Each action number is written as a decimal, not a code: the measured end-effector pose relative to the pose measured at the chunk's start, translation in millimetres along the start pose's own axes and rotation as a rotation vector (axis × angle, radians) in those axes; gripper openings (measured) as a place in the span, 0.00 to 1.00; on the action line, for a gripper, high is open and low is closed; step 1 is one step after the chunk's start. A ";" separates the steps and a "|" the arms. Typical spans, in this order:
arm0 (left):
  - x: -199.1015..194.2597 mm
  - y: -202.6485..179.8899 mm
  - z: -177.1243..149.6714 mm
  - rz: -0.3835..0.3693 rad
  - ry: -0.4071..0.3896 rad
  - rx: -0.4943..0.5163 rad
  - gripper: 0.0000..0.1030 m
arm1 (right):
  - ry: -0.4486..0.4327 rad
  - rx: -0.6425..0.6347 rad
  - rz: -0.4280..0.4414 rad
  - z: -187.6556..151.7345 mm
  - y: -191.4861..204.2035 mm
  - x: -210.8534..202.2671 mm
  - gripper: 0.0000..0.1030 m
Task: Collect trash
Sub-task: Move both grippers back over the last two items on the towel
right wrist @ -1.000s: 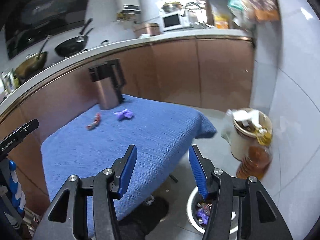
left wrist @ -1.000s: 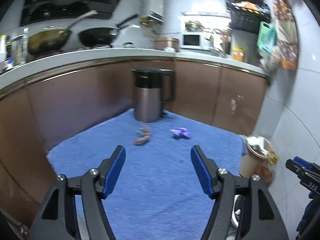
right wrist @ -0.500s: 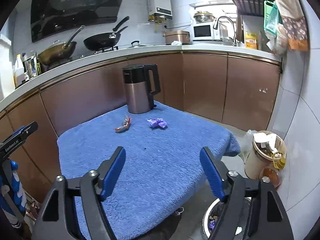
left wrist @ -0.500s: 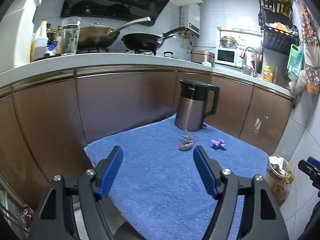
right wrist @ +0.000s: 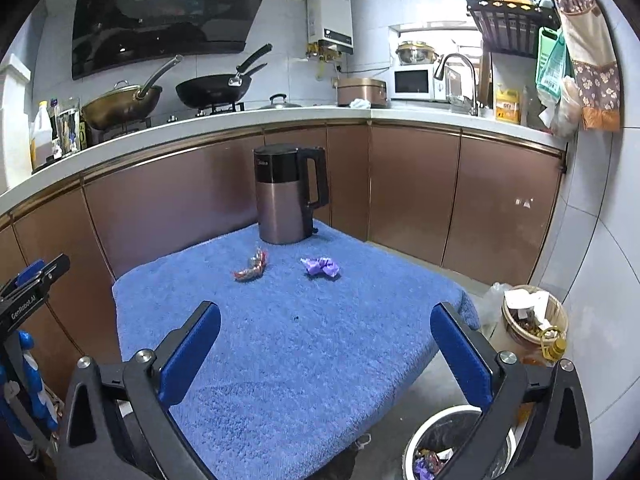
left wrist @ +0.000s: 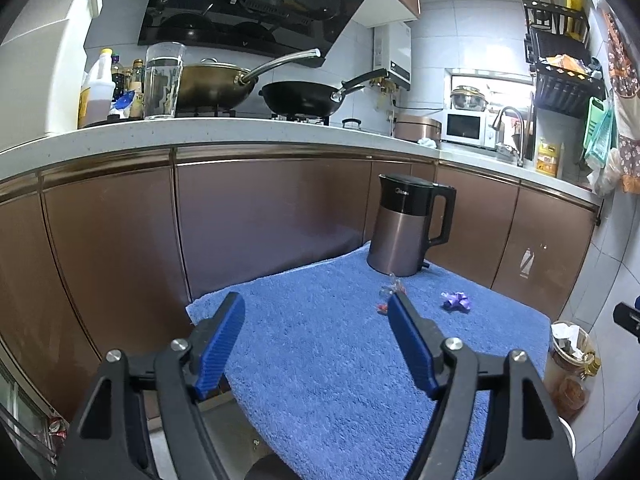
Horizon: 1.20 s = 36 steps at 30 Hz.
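Hanging in the air over the near edge of a small table with a blue towel (right wrist: 304,368) on it, the right gripper (right wrist: 326,326) and the left gripper (left wrist: 316,322) both point toward the far side, fingers spread wide, nothing between them. One big kettle (right wrist: 286,196) stands at the back of the towel, and one white bin (right wrist: 460,446) with wrappers inside sits on the floor under the right gripper. Two bits of trash lie apart on the towel in front of the kettle: one purple wrapper (right wrist: 320,267) and one red wrapper (right wrist: 251,267), which sits right by the tip of the left gripper's right finger (left wrist: 408,344) in the left view.
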<state>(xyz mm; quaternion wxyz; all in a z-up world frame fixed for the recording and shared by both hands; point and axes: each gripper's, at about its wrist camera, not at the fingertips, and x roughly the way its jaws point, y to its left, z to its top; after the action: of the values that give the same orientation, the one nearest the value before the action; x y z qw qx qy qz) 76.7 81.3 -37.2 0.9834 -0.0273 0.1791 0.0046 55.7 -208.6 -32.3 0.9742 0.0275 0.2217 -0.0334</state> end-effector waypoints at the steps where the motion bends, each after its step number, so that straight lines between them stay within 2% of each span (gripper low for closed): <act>1: 1.6 0.0 0.7 -0.001 0.003 0.002 0.70 | -0.008 0.005 0.001 1.2 -0.5 0.6 1.00; 12: 48.8 -11.3 -2.4 -0.019 0.116 0.037 0.71 | -0.076 0.015 0.000 1.6 -16.0 22.1 1.00; 16: 80.1 -15.3 -1.8 -0.037 0.174 0.043 0.71 | -0.038 0.041 0.040 1.1 -28.4 43.6 1.00; 20: 128.4 -29.0 0.0 -0.106 0.254 0.047 0.71 | 0.038 0.034 0.052 2.6 -38.8 83.4 1.00; 25: 196.7 -63.3 -5.2 -0.193 0.359 0.113 0.71 | 0.092 0.079 0.112 6.5 -52.4 137.3 0.99; 29: 252.2 -95.2 -12.8 -0.256 0.428 0.180 0.71 | 0.137 0.095 0.174 12.6 -56.0 195.3 0.87; 32: 294.3 -118.6 -19.4 -0.261 0.461 0.242 0.71 | 0.171 0.111 0.211 18.9 -55.3 244.2 0.80; 36: 343.9 -139.8 -26.0 -0.279 0.494 0.245 0.69 | 0.227 0.144 0.260 24.9 -46.7 310.6 0.75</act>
<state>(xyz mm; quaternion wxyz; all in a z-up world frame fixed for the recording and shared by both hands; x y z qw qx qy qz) 391.9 -60.0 -175.5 0.8973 0.0668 0.4065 -0.1586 342.2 -273.2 -146.4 0.9344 0.1292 0.3220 0.0804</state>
